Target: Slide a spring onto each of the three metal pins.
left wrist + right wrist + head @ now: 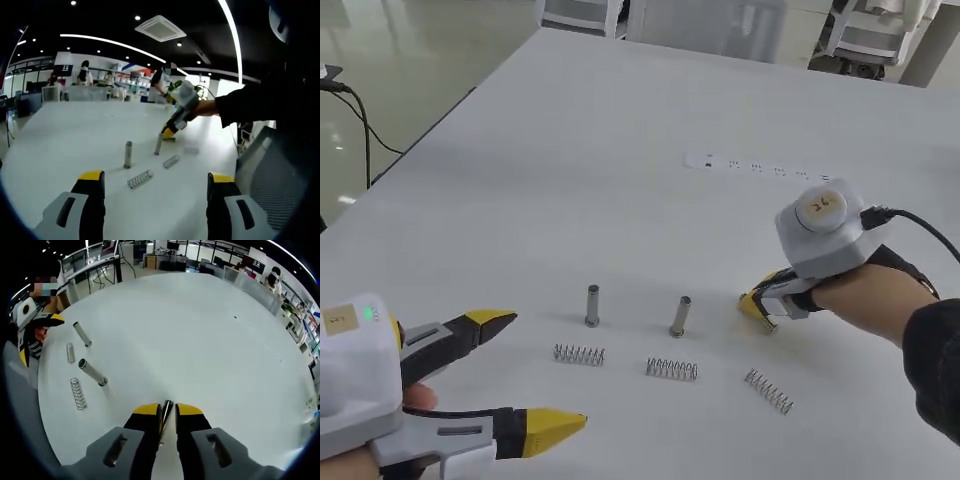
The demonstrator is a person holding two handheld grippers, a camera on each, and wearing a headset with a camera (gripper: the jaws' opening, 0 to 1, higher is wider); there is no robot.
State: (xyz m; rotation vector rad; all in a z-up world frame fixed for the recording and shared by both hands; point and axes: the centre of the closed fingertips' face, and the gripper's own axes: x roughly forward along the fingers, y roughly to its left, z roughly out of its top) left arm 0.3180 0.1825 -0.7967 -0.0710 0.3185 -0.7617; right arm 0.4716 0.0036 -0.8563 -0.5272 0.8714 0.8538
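**Pins behind, springs in front**

Left pin (592, 305) and middle pin (680, 316) stand side by side on the worktop (620, 180), with left spring (579, 354) and middle spring (671, 369) at their 6 o'clock. Third spring (768, 390): 4 o'clock of middle pin. Right tool (758, 306), gripping third pin (165, 416): 3 o'clock.

Bright, even overhead light — fisheye-warped edges
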